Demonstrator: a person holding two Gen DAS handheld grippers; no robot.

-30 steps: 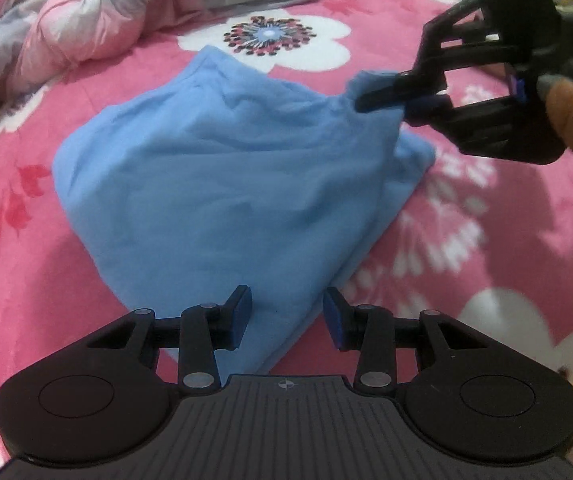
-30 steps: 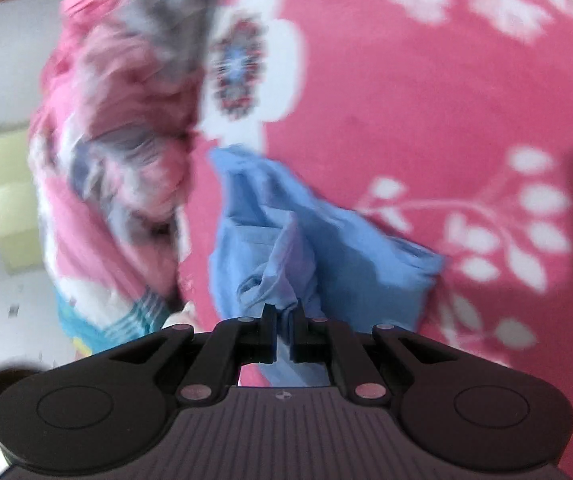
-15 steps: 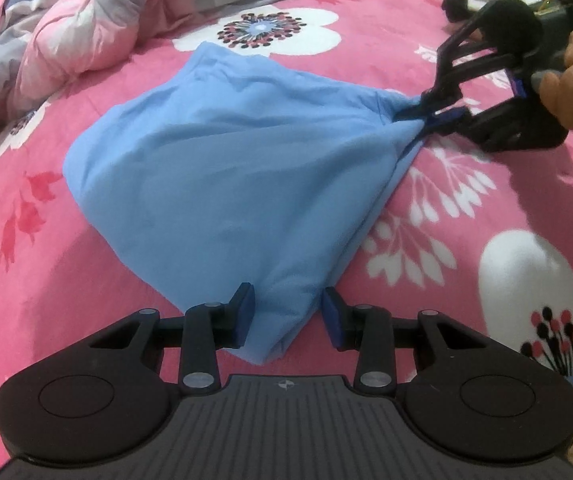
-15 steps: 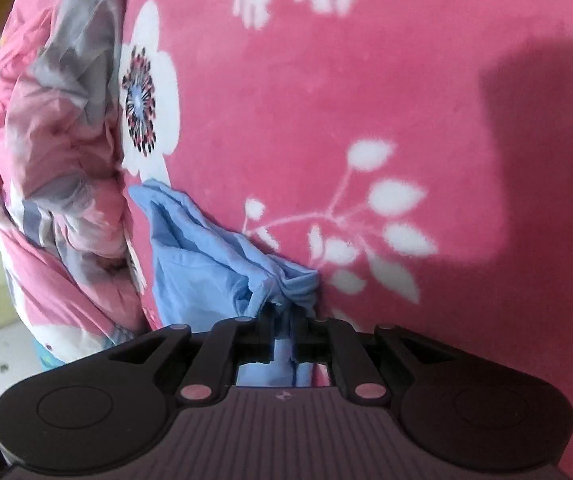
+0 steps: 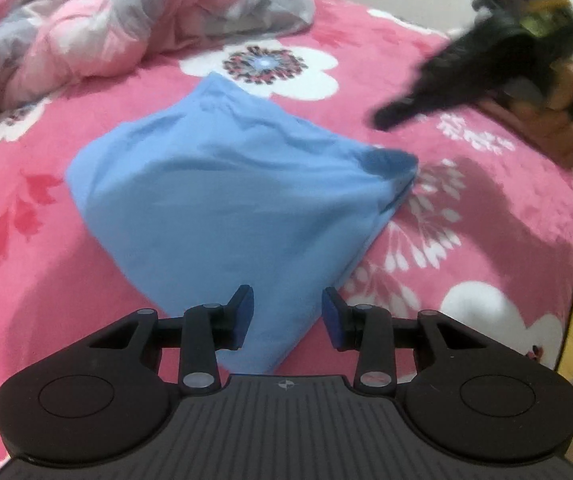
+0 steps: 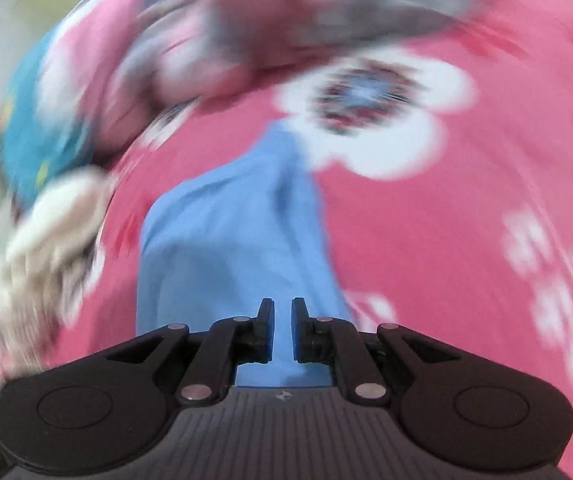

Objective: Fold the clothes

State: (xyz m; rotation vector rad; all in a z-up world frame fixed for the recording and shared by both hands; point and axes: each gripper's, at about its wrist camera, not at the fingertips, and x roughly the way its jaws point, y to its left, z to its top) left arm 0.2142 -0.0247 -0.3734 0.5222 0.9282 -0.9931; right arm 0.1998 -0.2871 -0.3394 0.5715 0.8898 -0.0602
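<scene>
One blue garment (image 5: 226,196) lies spread on the pink floral bedspread (image 5: 466,248), its long axis running from the near corner up toward the white flower. Left gripper (image 5: 286,316) stands apart, astride that near corner without pinching it. Right gripper (image 6: 282,330), jaws nearly together with a slim gap, holds nothing.

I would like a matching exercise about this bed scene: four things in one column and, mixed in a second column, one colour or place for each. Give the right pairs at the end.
Column one:
1. garment
2. bedspread
3. quilt
4. left tool

Column two:
A. bunched up at the far side of the bed, pink and grey
B. pink with white flowers
C. plain light blue
D. jaws apart, over the near corner of the blue cloth

Pairs: 1-C, 2-B, 3-A, 4-D
</scene>
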